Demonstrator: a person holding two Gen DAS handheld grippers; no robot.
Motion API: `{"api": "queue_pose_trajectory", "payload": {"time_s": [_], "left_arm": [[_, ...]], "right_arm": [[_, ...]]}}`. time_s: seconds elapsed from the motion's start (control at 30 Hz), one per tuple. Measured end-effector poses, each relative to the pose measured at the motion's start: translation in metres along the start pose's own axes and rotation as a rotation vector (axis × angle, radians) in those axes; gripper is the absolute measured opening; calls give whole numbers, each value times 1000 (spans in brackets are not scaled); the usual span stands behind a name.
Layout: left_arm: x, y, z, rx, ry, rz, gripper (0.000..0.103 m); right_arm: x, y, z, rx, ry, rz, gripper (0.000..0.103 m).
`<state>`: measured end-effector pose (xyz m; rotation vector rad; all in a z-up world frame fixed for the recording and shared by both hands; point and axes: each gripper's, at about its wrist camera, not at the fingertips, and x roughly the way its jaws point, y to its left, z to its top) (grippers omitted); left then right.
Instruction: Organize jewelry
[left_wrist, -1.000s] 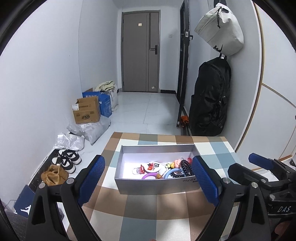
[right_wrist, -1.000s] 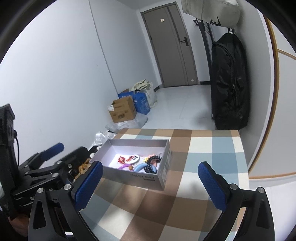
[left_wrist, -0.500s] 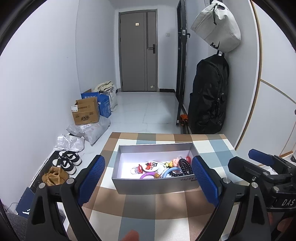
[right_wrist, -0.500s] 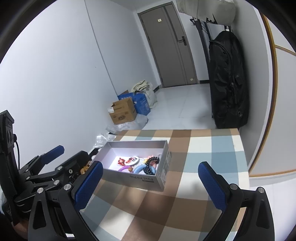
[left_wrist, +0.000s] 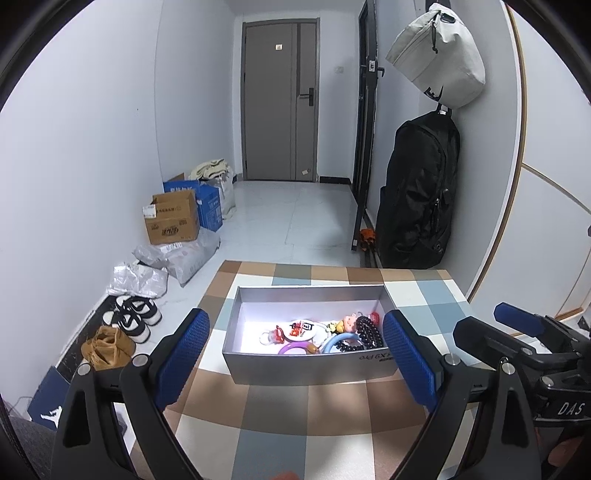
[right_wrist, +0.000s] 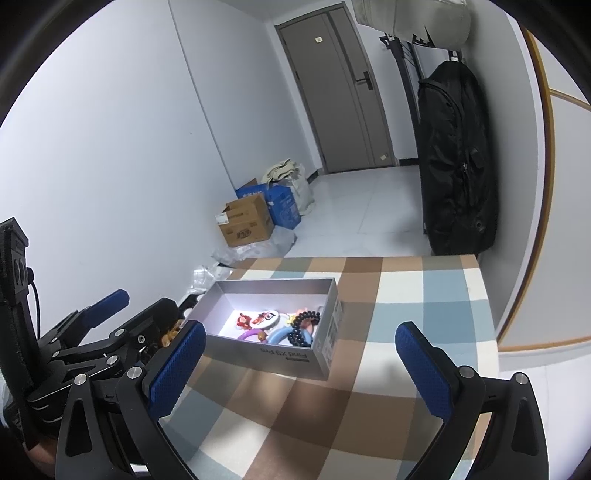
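A grey open box (left_wrist: 236, 354) (right_wrist: 258, 354) stands on the checked tablecloth (left_wrist: 280, 410) (right_wrist: 406, 306). In it lie a black bead bracelet (left_wrist: 367, 330) (right_wrist: 301, 332), a purple ring (left_wrist: 293, 347) (right_wrist: 247, 334), a blue ring (left_wrist: 338, 341) (right_wrist: 279, 334), a white badge (left_wrist: 304, 328) (right_wrist: 266, 318) and small charms. My left gripper (left_wrist: 295, 358) is open and empty, above the table just in front of the box; it also shows in the right wrist view (right_wrist: 110, 325). My right gripper (right_wrist: 299, 369) is open and empty, in front of the box's right part; it also shows in the left wrist view (left_wrist: 517, 325).
The table ends just behind the box. On the floor to the left lie shoes (left_wrist: 135, 317), plastic bags (left_wrist: 177, 258) and cardboard boxes (left_wrist: 171, 221). A black backpack (left_wrist: 421, 195) and a light bag (left_wrist: 439, 55) hang at the right wall. A grey door (left_wrist: 280, 103) is at the back.
Both views have shifted slightly; the box sits a little lower and nearer in the left wrist view. Both grippers stay open and empty.
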<state>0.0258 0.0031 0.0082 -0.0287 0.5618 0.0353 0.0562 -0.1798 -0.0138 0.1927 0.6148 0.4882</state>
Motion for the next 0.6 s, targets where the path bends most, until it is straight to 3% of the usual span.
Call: {"api": "queue_pose_trajectory", "payload": {"time_s": [0.6], "left_arm": [[5, 7, -1, -36, 9, -19, 92]], "right_arm": [[0, -1, -1, 11, 6, -1, 103]]}}
